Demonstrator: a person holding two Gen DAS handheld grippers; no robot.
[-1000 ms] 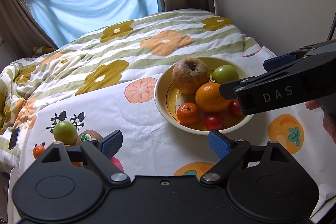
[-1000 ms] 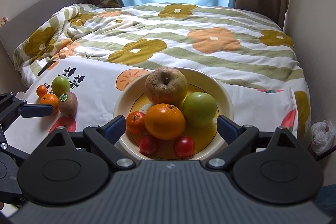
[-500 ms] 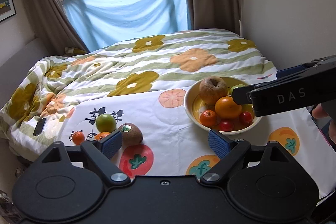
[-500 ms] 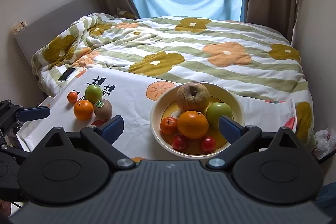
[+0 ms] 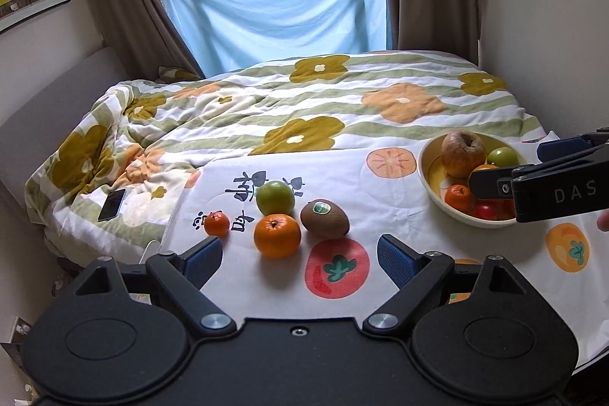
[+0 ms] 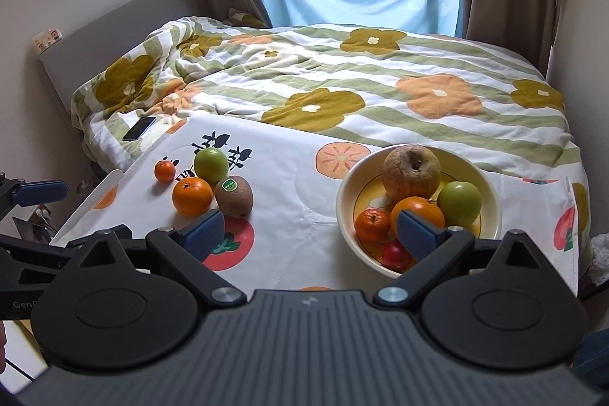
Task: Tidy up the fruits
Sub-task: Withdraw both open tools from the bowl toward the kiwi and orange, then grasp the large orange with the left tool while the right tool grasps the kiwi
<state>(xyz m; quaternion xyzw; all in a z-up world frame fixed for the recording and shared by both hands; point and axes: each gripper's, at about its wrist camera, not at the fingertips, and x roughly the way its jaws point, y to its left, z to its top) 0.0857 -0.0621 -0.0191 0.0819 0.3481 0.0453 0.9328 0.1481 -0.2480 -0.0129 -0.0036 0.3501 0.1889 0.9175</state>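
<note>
Left wrist view: left tool [image 5: 295, 255] hangs above the near edge of the printed cloth [image 5: 384, 193], jaws wide, nothing between the pads.
Right wrist view: right tool [image 6: 308, 233] also wide and empty; its right pad overlaps the bowl [image 6: 344, 212] in the picture, contact not evident.
Loose fruit: four pieces lie on the cloth outside the bowl, namely a large orange [image 5: 277, 235], a kiwi [image 5: 324, 218] with a green sticker, a green apple [image 5: 275, 197] and a small mandarin [image 5: 217, 223]. Orange, kiwi and apple sit touching or just beside one another; the mandarin lies a little apart to the left.
Bowl contents: a wrinkled brown apple [image 6: 412, 172], a second orange, a green apple, a mandarin and red tomatoes.
Key relation: the large orange lies straight ahead of the left tool, between the lines of its pads; the left tool is nearer the cluster, the right tool nearer the bowl.
Kiwi axis: runs roughly left to right across the left tool's line of approach.
Assessment: loose fruit probably goes to the bowl; the crowding of the three neighbours risks a nudge.
</note>
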